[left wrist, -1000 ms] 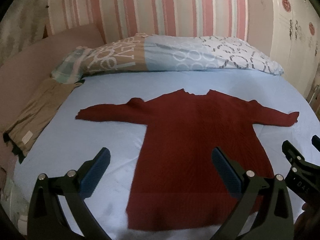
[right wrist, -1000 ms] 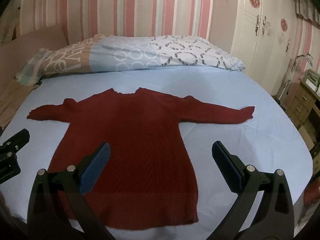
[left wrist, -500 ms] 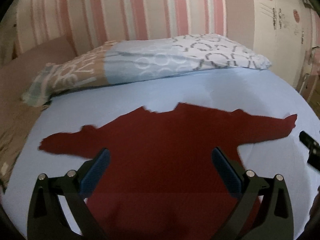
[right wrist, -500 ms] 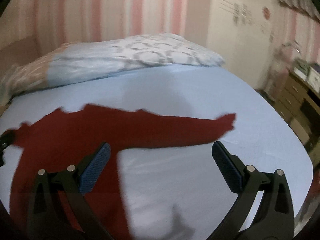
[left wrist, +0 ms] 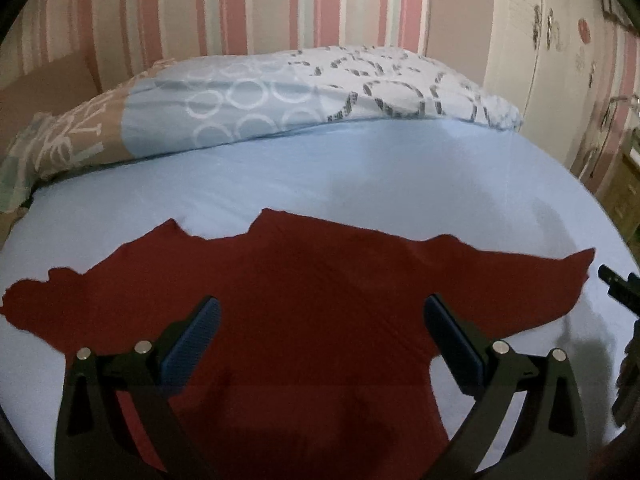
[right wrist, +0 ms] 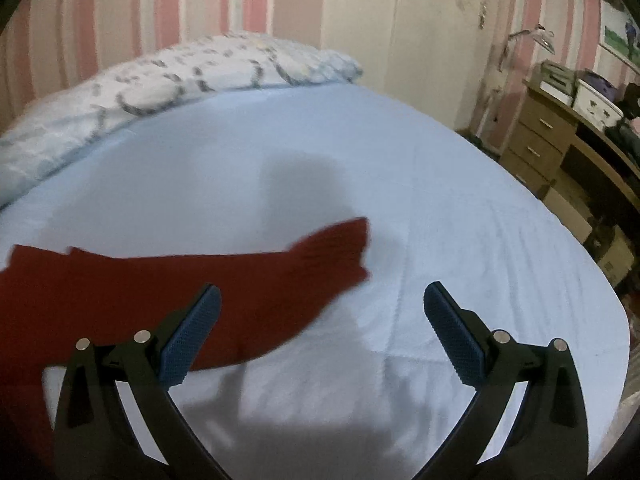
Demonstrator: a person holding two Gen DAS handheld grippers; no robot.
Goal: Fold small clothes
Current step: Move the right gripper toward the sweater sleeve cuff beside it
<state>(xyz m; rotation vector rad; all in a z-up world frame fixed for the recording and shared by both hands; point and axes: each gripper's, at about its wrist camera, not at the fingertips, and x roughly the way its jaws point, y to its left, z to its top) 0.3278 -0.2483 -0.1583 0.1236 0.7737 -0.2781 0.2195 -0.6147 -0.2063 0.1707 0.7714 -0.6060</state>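
Note:
A dark red long-sleeved sweater (left wrist: 320,300) lies flat on the light blue bed sheet (left wrist: 360,176), sleeves spread to both sides. My left gripper (left wrist: 322,320) is open and empty, hovering over the sweater's chest. My right gripper (right wrist: 322,316) is open and empty, above the sheet just right of the sweater's right sleeve (right wrist: 224,284); the cuff (right wrist: 344,248) lies between and beyond its fingers. The right gripper's tip (left wrist: 618,292) shows at the right edge of the left wrist view.
A patterned pillow (left wrist: 300,96) lies across the head of the bed against the striped wall. A wooden dresser (right wrist: 540,140) with boxes stands off the bed's right side. A white wardrobe (right wrist: 420,40) stands in the corner.
Both grippers have moved forward and lower toward the sweater. The right gripper swung right, out toward the right sleeve's cuff. The sweater has not moved.

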